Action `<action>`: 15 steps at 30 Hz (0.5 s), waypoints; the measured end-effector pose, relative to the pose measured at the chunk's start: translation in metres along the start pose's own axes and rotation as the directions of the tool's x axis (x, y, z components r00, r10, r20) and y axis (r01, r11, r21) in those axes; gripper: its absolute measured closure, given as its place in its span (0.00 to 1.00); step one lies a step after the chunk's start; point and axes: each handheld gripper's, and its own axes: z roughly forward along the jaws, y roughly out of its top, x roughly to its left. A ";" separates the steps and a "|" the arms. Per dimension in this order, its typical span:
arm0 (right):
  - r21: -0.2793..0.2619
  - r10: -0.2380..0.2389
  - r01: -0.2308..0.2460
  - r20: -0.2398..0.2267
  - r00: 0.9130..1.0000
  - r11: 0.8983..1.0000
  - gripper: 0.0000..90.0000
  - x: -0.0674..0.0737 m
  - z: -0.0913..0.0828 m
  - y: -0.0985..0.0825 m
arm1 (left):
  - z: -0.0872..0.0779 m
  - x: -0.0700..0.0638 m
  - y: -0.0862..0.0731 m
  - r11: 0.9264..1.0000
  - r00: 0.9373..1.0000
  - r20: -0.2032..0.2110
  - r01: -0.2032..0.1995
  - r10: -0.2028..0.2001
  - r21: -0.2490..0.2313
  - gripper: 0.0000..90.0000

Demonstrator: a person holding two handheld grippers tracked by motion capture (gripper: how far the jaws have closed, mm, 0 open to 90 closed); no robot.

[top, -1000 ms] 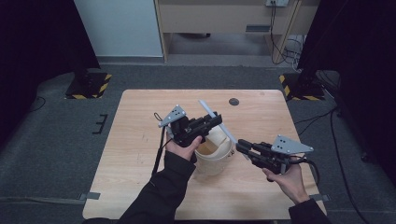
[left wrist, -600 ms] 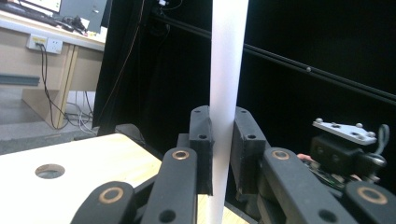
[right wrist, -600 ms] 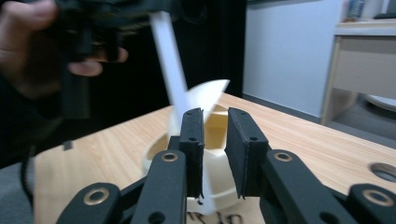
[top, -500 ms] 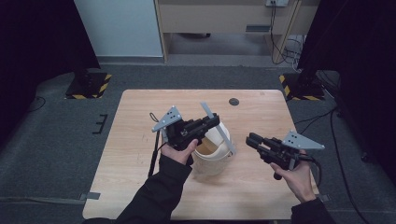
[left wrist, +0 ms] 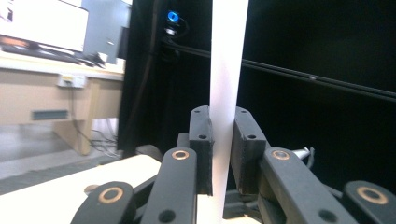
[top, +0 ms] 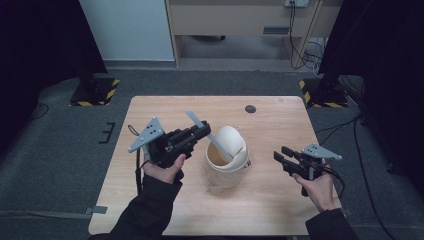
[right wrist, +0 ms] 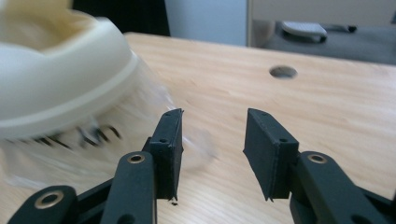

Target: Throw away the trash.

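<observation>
Near the middle of the worktop (top: 165, 215), a little toward the person's edge, stands a cream bin (top: 227, 160) with a domed swing lid, its opening turned up and to the left. A flat white strip (top: 209, 135) slants across that opening: its lower end rests at the bin's mouth and its upper end points toward the far left corner. The left hand-held gripper (top: 204, 131) is clamped on this strip, and in the left gripper view the two black pads press flat against either side of the strip (left wrist: 226, 93). A second ago this hand-held gripper sat right over the bin; it now lies further left and the strip has come partly out with it. The right hand-held gripper (top: 279, 155) is off to the right of the bin, nearer the worktop's right edge, whereas earlier it was close against the bin's side. Its jaws have just been opening; in the right gripper view they stand apart with nothing between them (right wrist: 212, 154), and the bin's (right wrist: 60, 84) blurred wall sits just to the left. The worktop is pale wood with a round cable hole (top: 250, 108) near its far edge. Around it lie grey carpet, dark curtains at both sides, and a wooden desk (top: 240, 20) beyond.
</observation>
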 end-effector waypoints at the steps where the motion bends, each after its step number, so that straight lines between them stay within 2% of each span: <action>1: 0.010 0.000 0.000 0.005 1.000 1.000 0.62 -0.001 0.001 -0.002 | -0.003 0.002 0.001 1.000 1.000 -0.017 -0.009 0.009 -0.004 0.89; 5: 0.041 0.004 -0.006 0.027 1.000 0.999 0.59 -0.009 0.005 -0.012 | -0.012 0.011 0.000 1.000 0.998 -0.063 -0.020 0.019 -0.009 0.89; 7: 0.055 0.007 -0.009 0.039 0.999 0.998 0.58 -0.012 0.007 -0.017 | -0.011 0.014 -0.004 1.000 0.996 -0.079 -0.027 0.028 0.008 0.89; 11: 0.090 0.002 -0.008 0.063 0.998 0.996 0.54 -0.020 0.009 -0.024 | -0.004 0.021 -0.017 0.998 0.994 -0.102 -0.043 0.048 0.050 0.89; 15: 0.110 0.010 -0.020 0.090 0.996 0.994 0.50 -0.028 0.010 -0.030 | 0.004 0.027 -0.031 0.996 0.993 -0.110 -0.037 0.046 0.087 0.89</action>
